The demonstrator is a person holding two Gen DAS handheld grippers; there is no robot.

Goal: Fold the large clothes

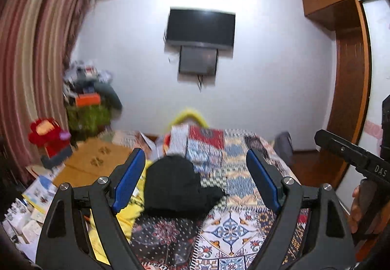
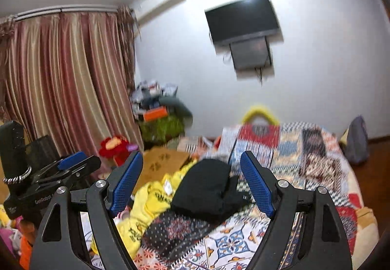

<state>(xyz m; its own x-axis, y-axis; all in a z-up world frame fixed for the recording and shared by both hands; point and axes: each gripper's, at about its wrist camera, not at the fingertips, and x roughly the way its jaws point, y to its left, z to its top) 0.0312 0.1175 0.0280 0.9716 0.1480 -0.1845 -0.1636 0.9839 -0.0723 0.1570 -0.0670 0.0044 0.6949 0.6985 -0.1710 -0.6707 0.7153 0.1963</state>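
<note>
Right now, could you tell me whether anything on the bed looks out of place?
The crumpled yellow printed garment hangs bunched over the left edge of the patterned patchwork bedspread, beside the folded black garment. Nothing looks spilled or damaged.

Right claw agape above black garment, possibly folded; bed.
</note>
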